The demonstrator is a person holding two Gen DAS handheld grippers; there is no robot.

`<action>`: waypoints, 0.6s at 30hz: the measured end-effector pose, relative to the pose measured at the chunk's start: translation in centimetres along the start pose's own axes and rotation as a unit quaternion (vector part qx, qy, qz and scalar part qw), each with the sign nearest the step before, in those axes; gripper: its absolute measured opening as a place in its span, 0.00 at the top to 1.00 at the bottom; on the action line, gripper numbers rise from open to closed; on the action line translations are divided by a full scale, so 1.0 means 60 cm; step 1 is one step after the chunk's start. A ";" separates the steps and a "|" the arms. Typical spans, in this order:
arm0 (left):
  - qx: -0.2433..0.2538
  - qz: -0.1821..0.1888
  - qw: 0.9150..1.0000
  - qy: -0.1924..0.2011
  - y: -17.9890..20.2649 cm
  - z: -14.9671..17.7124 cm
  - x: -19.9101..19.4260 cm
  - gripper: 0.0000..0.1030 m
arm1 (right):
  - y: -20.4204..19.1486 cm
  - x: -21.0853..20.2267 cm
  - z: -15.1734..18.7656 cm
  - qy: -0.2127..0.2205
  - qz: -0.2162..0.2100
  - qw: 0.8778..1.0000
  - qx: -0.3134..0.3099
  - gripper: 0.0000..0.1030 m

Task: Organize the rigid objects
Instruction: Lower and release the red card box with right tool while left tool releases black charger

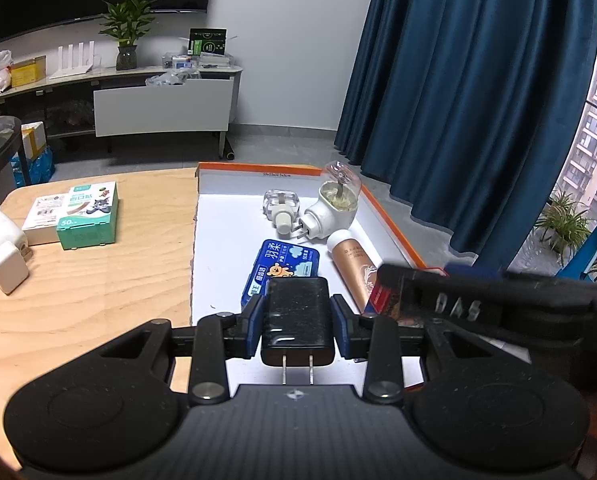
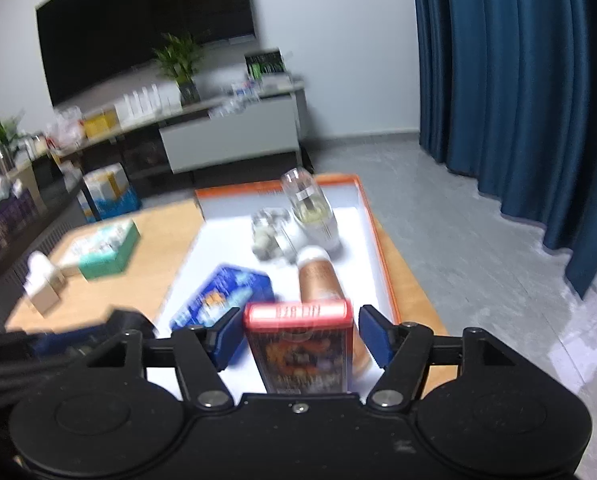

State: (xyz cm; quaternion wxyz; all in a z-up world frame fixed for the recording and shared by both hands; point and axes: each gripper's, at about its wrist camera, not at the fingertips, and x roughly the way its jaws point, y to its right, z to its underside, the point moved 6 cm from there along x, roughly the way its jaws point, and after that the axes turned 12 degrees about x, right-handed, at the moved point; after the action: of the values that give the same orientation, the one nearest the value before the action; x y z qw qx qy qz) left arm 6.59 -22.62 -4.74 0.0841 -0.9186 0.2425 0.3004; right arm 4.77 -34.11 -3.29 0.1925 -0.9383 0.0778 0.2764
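Right tool (image 2: pixel 298 338) straddles red-topped box (image 2: pixel 298 348); bottle (image 2: pixel 318 280) just beyond.

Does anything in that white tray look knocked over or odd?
Yes: the plug-in vaporizer lies tipped on its side in the tray, prongs sticking out, with the gold bottle lying flat beside it. Nothing looks spilled or broken.
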 end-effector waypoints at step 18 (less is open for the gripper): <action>0.007 0.013 1.000 0.007 0.006 -0.015 -0.001 0.55 | 0.001 -0.048 -0.041 0.060 0.000 0.998 0.015 0.20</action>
State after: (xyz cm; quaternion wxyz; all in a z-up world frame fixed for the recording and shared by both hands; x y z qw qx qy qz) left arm 6.82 -23.16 -3.99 0.0853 -0.9168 0.2575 0.2932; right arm 3.52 -35.07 0.16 0.2018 -0.9502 0.0938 0.2180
